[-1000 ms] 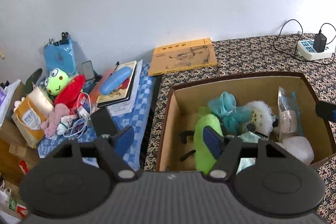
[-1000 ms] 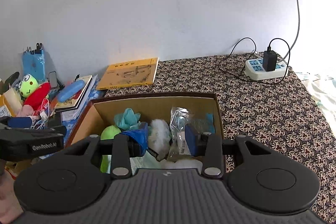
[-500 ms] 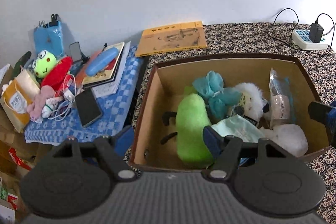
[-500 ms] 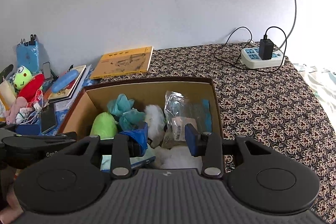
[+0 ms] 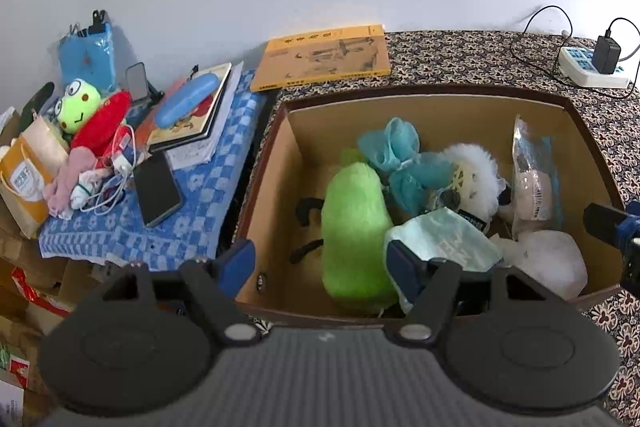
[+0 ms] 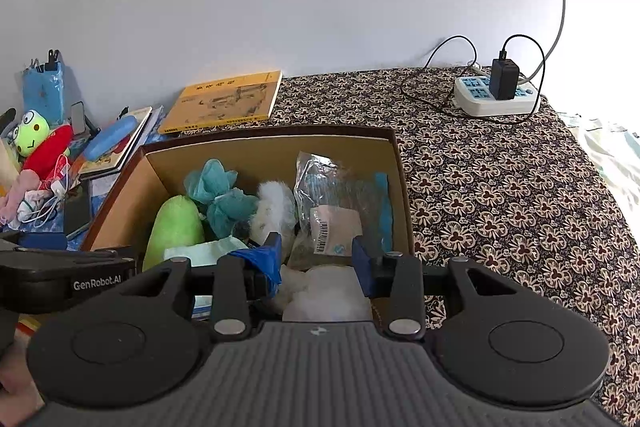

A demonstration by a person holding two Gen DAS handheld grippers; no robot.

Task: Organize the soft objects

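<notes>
An open cardboard box (image 5: 266, 187) stands on the patterned cloth. Inside lie a green plush (image 5: 352, 227), teal mesh puffs (image 5: 400, 155), a white fluffy toy (image 5: 476, 175), a pale green pouch (image 5: 444, 239), a clear plastic bag (image 5: 534, 167) and a white soft lump (image 5: 548, 259). My left gripper (image 5: 320, 263) hangs open over the box's near left corner, holding nothing. My right gripper (image 6: 316, 255) is open above the white lump (image 6: 328, 291), nothing pinched between its fingers. A frog plush (image 5: 78, 105) and a pink soft toy (image 5: 66, 179) lie outside on the left.
Left of the box, a blue checkered cloth (image 5: 192, 223) carries a phone (image 5: 156, 189), books, a blue case (image 5: 186, 101) and white cables. A yellow book (image 5: 324, 57) lies behind the box. A power strip (image 6: 496, 95) with a charger sits at the far right.
Both grippers have sunk and tipped down toward the box, so more of its inside shows. Their jaws have kept the same width.
</notes>
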